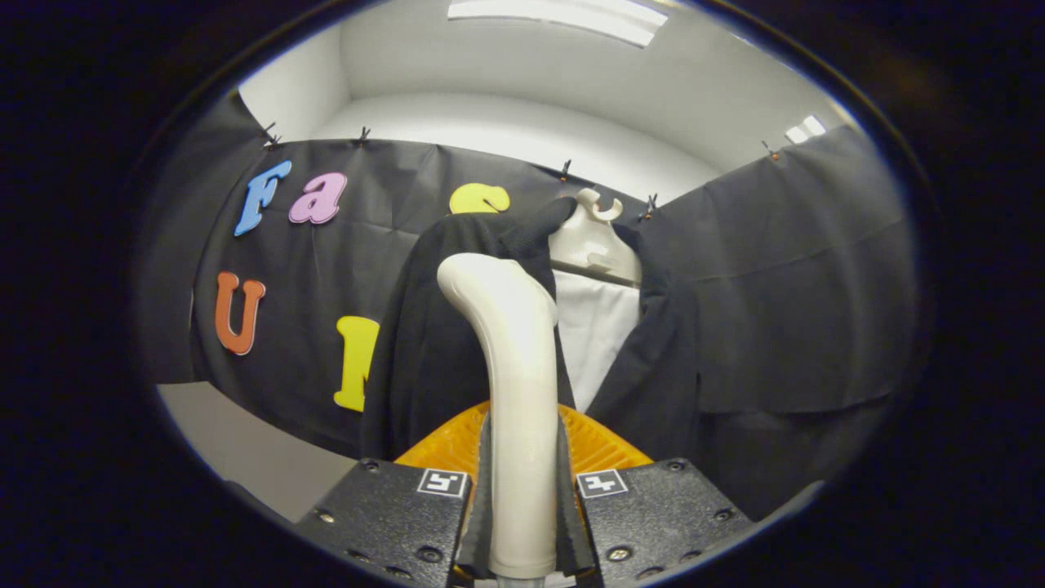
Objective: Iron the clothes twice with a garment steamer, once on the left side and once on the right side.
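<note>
The gripper (522, 510) has both fingers clamped on the garment steamer (513, 384) handle; just beyond its head hangs the dark jacket (433, 343) on a hanger (592, 237).

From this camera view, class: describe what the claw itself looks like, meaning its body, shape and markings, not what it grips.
The claw has two blocky, dark, rough-textured metal halves, one on each side, with round screw heads set into their tops. Each half carries a small square black-and-white marker near its inner corner. Flat, narrow fingers run forward from the halves. No cable is visible.
</note>
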